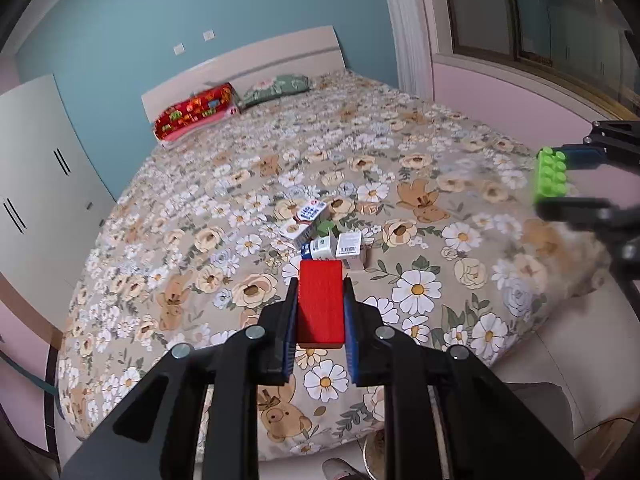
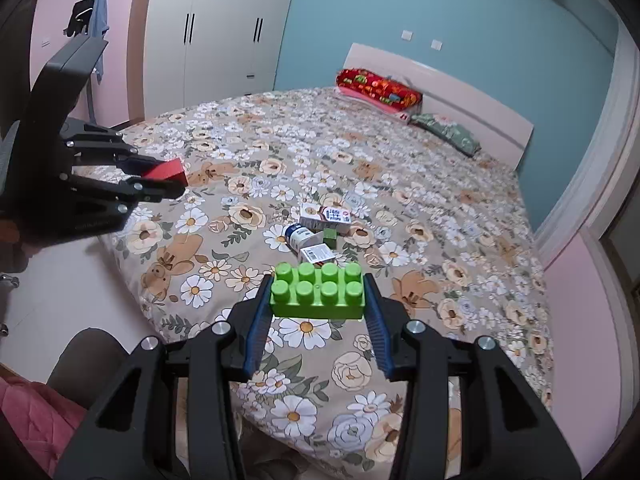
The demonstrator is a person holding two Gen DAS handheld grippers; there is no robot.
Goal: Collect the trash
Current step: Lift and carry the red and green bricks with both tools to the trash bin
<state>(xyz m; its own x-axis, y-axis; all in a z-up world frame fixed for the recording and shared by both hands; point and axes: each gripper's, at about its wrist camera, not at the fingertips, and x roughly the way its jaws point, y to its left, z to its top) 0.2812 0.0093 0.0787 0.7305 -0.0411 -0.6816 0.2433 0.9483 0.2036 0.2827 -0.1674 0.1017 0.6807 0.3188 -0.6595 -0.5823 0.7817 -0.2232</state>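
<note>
Jaws clamp the green block (image 2: 318, 290) crosswise, studs apparently up.

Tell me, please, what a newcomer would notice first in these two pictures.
Two bright toy bricks held above the flowered bed: the left gripper clamps a red block, the right gripper a green studded brick. Between them, small cartons lie in a heap on the bedspread.

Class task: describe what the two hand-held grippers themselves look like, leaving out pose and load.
Both the left hand-held gripper and the right hand-held gripper are matte black, angular linkage frames with round silver pivot bolts. Each finger carries a blue ribbed pad. No cables or sleeves show.
</note>
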